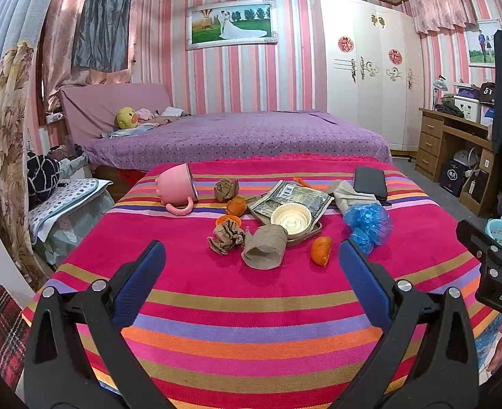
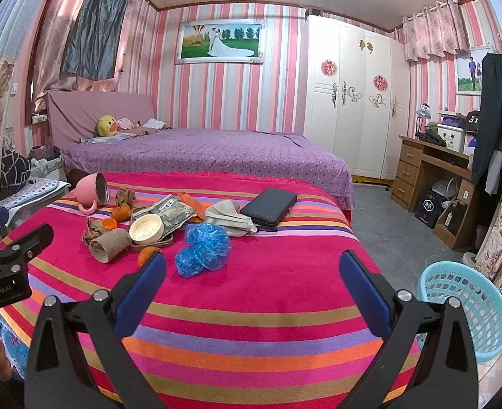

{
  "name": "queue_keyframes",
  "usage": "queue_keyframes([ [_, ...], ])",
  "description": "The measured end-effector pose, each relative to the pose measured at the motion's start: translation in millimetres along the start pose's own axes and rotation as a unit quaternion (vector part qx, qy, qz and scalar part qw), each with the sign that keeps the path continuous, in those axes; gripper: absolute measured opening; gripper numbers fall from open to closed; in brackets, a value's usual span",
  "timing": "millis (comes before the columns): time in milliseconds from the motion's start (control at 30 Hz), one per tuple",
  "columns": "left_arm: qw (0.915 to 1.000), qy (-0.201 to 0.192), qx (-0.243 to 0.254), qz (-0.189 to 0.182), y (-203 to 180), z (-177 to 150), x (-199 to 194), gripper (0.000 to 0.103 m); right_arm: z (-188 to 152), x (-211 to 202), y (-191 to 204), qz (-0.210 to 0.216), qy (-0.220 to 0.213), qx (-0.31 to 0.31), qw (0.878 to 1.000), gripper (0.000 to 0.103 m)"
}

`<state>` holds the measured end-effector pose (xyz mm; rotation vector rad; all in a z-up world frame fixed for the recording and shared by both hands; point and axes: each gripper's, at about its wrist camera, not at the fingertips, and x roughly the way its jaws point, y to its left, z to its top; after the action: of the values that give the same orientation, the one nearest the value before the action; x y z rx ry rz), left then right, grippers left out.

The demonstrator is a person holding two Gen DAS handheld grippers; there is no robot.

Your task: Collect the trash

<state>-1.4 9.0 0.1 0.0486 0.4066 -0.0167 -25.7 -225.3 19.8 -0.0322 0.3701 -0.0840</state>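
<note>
Both grippers hang over the near edge of the striped cloth (image 1: 251, 289), and both have their jaws spread wide with nothing between them. The left gripper (image 1: 251, 255) fills the bottom of its own view, and the right gripper (image 2: 252, 266) does the same in its view. Each one also pokes into the other's frame as a black clamp cut off at the edge.

Going left to right in the left view: a pink cup (image 1: 176, 185) is tipped on its side in the upper left of the cloth, mouth facing right. Next come two crumpled brown paper wads (image 1: 226, 189), one behind and one in front. I count three orange peel bits (image 1: 320, 250); a fourth orange thing behind the wrapper is too hidden to call. A cardboard roll (image 1: 264, 247) lies squashed on its side, touching a flat tray. A white bowl (image 1: 291, 218) sits in that tray, mostly covering it. A silver wrapper (image 1: 295, 196) with a barcode lies behind the bowl, partly under it. Further right there's a scrunched blue plastic lump (image 1: 368, 223); it could be one piece or two. Behind it there's a grey cloth (image 1: 348, 196), then a dark wallet (image 1: 370, 182) overlapping it.

So the trash is bunched mid-cloth, well beyond both sets of fingers.

In the right view, a light-blue basket (image 2: 469, 310) stands on the floor at lower right, just off the cloth's corner, its near side hidden by the gripper.
</note>
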Motion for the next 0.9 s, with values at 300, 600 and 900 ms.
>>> queue_keyframes([
  [300,1.0000,-0.001,0.001,0.000,-3.7,0.8,-1.4,0.098,1.6,-2.7,0.7,-0.001,-0.001,0.002,1.000,0.099],
  [600,1.0000,0.000,0.000,-0.001,-3.7,1.1,-2.4,0.098,2.6,-3.5,-0.1,-0.001,-0.001,0.003,1.000,0.099],
  [900,1.0000,-0.001,-0.001,-0.001,-3.0,1.1,-2.3,0.098,1.2,-2.6,0.2,0.000,-0.002,0.003,1.000,0.099],
])
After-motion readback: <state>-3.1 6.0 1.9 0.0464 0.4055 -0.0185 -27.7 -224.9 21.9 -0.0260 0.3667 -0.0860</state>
